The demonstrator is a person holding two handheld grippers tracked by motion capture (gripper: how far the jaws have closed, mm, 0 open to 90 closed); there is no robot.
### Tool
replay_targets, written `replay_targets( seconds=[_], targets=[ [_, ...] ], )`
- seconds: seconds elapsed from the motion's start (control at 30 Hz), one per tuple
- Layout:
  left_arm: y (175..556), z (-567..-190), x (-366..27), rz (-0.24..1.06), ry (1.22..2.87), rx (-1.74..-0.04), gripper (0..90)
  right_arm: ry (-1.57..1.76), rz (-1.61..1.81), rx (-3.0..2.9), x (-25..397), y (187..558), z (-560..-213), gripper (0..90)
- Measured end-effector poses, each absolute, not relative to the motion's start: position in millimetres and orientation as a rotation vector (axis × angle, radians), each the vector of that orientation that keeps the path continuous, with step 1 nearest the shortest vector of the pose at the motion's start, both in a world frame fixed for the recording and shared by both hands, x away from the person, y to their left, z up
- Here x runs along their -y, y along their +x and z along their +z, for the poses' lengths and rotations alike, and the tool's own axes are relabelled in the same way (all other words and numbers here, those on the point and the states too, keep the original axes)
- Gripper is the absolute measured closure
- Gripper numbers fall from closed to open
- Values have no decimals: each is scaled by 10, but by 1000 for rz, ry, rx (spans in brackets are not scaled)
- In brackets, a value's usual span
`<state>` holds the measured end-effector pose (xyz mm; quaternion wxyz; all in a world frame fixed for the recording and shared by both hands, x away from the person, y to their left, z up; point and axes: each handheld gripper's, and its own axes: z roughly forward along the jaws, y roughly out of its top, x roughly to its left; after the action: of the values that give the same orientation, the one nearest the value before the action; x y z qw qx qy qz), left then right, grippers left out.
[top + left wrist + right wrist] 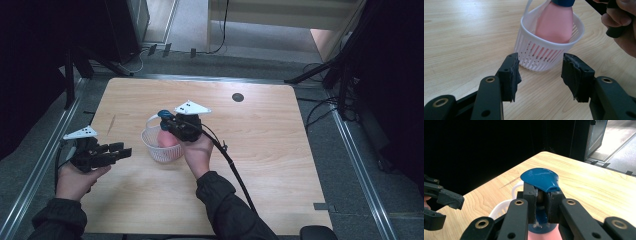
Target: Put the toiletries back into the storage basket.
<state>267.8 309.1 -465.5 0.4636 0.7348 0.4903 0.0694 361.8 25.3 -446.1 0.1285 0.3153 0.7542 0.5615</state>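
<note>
Two grippers: my right gripper pinches the blue spray head of the pink bottle, which stands upright in the white basket; my left gripper, jaws spread, faces the basket's near wall, just beside it

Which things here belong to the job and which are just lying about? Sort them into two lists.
In the job:
pink bottle with blue pump head
white basket holding it
right gripper, jaws shut on the pump neck
left gripper, jaws open beside the basket

Lying about:
black disc on the table
</note>
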Motion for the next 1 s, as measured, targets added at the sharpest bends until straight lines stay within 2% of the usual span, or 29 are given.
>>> replay_targets(
  seconds=[1.0],
  targets=[
    [2718,-4663,-3055,165,1816,-1195,481,864,1651,-2242,-95,3585,-4445,791]
  ],
)
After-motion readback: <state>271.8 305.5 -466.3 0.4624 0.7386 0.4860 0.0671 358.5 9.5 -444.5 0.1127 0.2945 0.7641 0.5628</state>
